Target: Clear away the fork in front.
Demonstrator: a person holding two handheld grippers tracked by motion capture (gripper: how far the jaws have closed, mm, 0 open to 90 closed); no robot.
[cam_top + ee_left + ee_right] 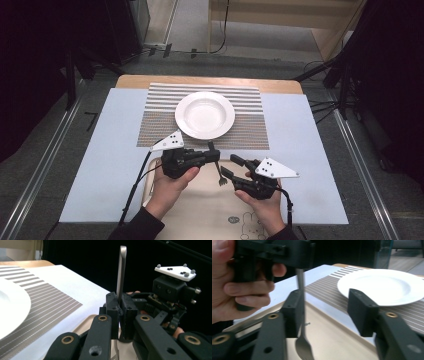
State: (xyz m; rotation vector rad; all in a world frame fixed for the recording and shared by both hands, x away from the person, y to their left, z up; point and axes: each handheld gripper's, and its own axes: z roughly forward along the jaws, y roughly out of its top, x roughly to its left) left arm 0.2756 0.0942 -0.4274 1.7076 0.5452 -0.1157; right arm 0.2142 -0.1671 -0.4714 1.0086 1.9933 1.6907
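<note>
Fork point(218, 172) hangs clamped in the left tongs point(214, 155), between the right tongs' point(228, 166) parted jaws.

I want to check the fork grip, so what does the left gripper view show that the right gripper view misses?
Left gripper view: the fork's handle rising upright from shut jaws. Right gripper view: the fork's tines hanging over the tray, and the right hand-held gripper open around the shaft. Both: white plate on the striped mat.
</note>
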